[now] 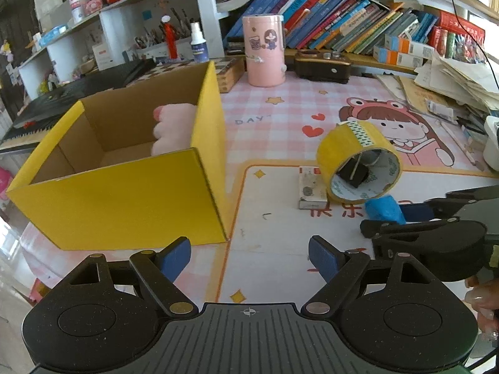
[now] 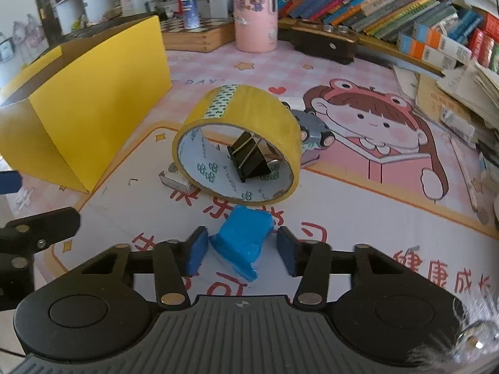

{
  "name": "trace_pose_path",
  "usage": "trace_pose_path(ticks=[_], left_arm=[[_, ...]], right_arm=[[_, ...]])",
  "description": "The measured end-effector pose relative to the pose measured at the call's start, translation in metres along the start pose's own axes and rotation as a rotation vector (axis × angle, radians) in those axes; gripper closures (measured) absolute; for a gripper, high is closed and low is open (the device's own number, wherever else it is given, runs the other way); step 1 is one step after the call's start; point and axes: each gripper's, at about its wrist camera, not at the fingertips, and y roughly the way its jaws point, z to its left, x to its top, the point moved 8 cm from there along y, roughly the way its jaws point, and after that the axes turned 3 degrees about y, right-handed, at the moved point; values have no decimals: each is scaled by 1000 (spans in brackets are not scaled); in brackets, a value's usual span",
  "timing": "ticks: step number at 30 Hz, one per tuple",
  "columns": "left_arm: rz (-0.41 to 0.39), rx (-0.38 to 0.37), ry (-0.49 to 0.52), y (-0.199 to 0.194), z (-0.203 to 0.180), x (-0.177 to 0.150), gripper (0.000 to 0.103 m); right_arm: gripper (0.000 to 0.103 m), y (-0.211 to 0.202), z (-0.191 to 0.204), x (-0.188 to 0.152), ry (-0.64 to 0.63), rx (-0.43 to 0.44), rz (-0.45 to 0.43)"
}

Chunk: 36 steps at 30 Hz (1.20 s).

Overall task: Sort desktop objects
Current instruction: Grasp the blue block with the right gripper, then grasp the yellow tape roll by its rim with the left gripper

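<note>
A small blue plastic piece point(image 2: 241, 240) lies on the printed desk mat point(image 2: 343, 218), and my right gripper point(image 2: 241, 249) is shut on it, one blue pad against each side. Just beyond it a yellow tape roll point(image 2: 249, 109) stands on edge with a black binder clip point(image 2: 248, 160) inside its ring. The roll leans on a small white carton point(image 2: 174, 180). A grey toy car point(image 2: 315, 131) sits behind the roll. My left gripper point(image 1: 249, 255) hovers open and empty over the mat beside the open yellow box point(image 1: 124, 199). A pink plush point(image 1: 174, 127) lies in the box.
A pink cylindrical holder point(image 1: 264, 50), a black stapler-like device point(image 1: 322, 65) and a wooden chessboard box point(image 1: 229, 73) stand at the back. Behind them is a shelf of books point(image 1: 343, 18). Stacked papers point(image 1: 458, 78) crowd the right edge.
</note>
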Motion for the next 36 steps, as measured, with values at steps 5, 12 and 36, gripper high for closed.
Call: trace_pose_path(ticks=[5,12,36], left_arm=[[-4,-43,31,6,-19,6,18],[-53,-64,68,18,-41,26,20],[-83,-79,90,61,-60,67,93]], right_arm=[[70,-13,-12,2,3,7,-29],[71,-35,-36,1,11,-42,-61],[71,-50,-79,6,70,-112,-99]])
